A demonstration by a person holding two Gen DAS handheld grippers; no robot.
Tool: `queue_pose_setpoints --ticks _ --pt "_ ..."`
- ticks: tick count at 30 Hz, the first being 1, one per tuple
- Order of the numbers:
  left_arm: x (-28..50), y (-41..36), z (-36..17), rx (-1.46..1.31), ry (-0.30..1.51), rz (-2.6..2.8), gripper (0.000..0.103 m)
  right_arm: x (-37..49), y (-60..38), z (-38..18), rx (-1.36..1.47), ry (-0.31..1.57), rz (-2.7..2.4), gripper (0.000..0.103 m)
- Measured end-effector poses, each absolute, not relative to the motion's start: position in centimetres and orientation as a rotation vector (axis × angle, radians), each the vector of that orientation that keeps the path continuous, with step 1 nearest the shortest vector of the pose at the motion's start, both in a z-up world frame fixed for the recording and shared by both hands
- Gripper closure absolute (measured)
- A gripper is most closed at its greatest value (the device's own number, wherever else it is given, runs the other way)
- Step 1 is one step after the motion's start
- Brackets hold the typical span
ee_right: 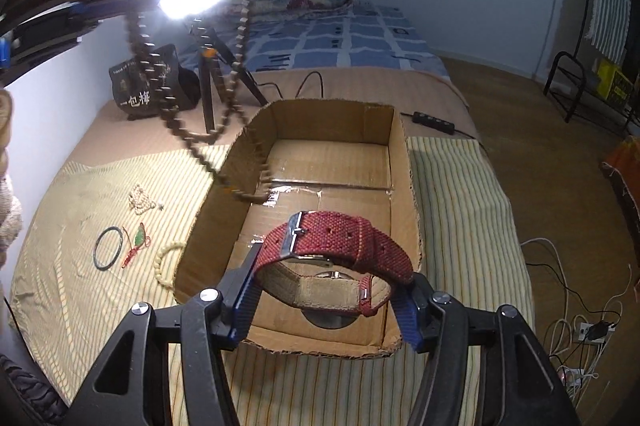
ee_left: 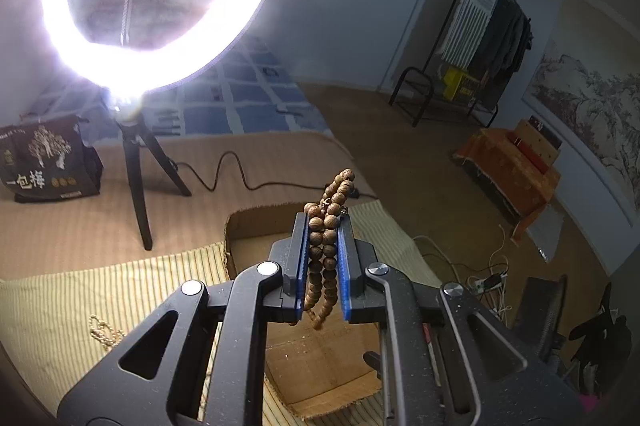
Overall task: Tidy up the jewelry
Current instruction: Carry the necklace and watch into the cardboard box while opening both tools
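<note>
The dark bag (ee_left: 48, 161) beside the tripod reads "一包梅" in pale characters.

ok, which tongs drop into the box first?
Right, probably. The right tongs hold the red watch low over the cardboard box. The left tongs grip the wooden bead string higher up, its loop dangling near the box's left wall.

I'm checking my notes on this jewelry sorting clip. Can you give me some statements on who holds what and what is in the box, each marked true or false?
1. The left gripper grips a wooden bead strand. True.
2. The right gripper is empty. False: it holds a red watch.
3. The cardboard box is full of jewelry. False: no jewelry shows on its visible floor.
4. A black ring lies on the striped cloth. True.
</note>
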State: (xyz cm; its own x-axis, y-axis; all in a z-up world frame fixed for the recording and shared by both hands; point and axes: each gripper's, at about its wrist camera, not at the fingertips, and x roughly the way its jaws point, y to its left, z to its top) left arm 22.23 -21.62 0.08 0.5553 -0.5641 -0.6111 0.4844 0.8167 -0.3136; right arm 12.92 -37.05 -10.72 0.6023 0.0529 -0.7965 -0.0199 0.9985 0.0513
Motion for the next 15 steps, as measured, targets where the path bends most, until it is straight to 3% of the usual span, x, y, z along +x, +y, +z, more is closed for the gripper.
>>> queue_pose_setpoints --ticks 12,13,15 --pt "23.8 -23.0 -4.3 -0.072 0.868 -0.606 0.092 13.8 -36.8 -12.4 0.035 0.957 0.050 0.040" --pt "23.8 -23.0 -4.3 -0.064 0.870 -0.603 0.092 13.8 -36.8 -12.4 0.034 0.952 0.051 0.038" --pt "23.7 -23.1 -4.4 -0.049 0.876 -0.601 0.092 13.7 -36.7 -12.1 0.026 0.933 0.043 0.018"
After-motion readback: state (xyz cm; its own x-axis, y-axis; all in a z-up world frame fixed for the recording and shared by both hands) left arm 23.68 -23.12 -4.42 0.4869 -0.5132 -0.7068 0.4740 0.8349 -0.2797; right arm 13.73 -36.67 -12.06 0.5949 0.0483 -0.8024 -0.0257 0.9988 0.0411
